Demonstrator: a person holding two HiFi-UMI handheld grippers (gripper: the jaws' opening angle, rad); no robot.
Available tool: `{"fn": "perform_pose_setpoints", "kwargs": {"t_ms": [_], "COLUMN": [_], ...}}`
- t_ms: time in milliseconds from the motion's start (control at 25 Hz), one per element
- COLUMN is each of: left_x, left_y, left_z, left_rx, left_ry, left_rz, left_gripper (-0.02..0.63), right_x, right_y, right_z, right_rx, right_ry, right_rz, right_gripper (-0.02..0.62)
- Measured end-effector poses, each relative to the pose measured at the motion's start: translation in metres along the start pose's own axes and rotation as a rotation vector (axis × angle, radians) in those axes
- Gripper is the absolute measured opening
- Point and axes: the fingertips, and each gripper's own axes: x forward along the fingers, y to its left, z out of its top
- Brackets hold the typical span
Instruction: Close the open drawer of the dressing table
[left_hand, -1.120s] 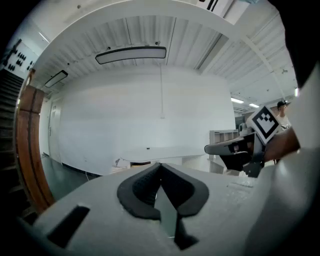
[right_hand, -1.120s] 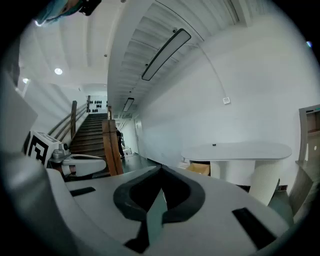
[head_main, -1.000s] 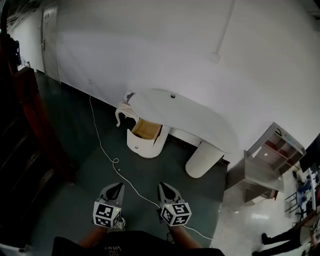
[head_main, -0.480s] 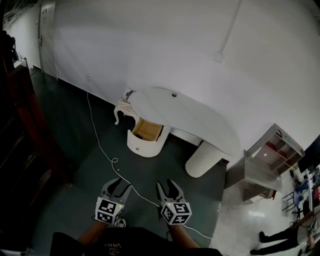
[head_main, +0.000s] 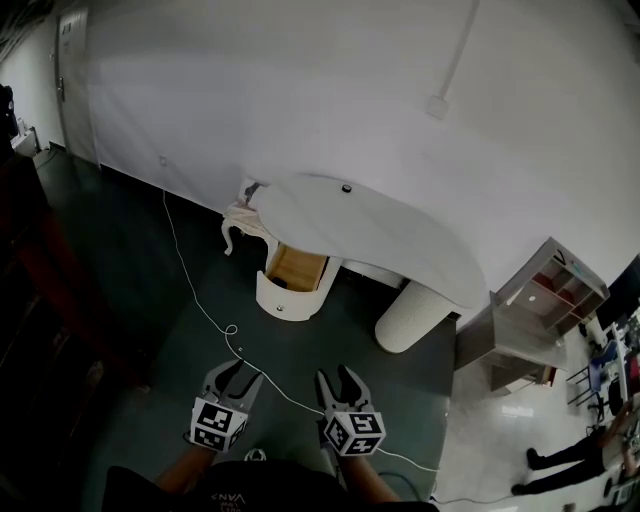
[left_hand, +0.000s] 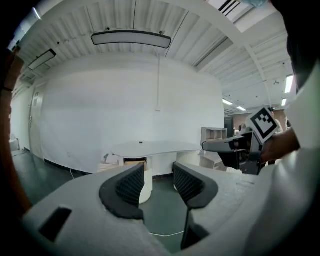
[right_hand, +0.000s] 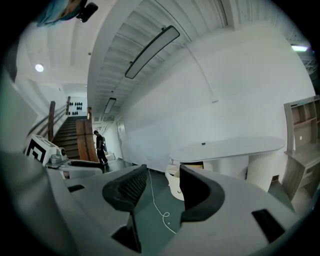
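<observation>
Newly agape, empty: left tongs (head_main: 243, 371), right (head_main: 337, 375).

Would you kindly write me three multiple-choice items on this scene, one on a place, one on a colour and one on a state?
1. In the head view, where is the open drawer of the dressing table?
A) under the top's left end
B) under its right end
C) on the top

2. What colour is the cable on the floor?
A) black
B) white
C) red

3. How do the left gripper and the right gripper stand?
A) both open and empty
B) both shut
C) left shut on the drawer

Key:
1 A: it juts out below that end.
2 B: it is a white line on dark floor.
3 A: both have just been opening, with only floor between their fingers.
</observation>
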Motion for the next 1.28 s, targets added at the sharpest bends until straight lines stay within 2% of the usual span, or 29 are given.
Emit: {"fn": "perform_pose_setpoints", "kwargs": {"t_ms": [120,360,800,1280], "left_x": [0.011,0.040,0.123,0.185], "left_y": [0.017,0.022,0.040,0.042], "left_z": [-0.004,-0.019,0.004,-0.007], "left_rx": [-0.026,-0.047,-0.066,-0.145], "left_ry": [0.008,0.031,0.039,0.056], "left_rz": [0.018,0.038,0.201,0.380], "left_gripper": [0.175,0.175,0.175,0.175], "right_x": [0.012,0.042,0.130,0.188], "right_y": [0.001,-0.027,-0.092,-0.150], "right_z": [-0.001,-0.012,0.017,0.024], "right_rx": [-0.045,-0.027,-0.059,-0.123], "right_ry": [0.020,0.058,0.096,0.171], "right_rz": [-0.006,0.002,0.165,0.327], "right_gripper": [0.193,0.193,0.193,0.193]}}
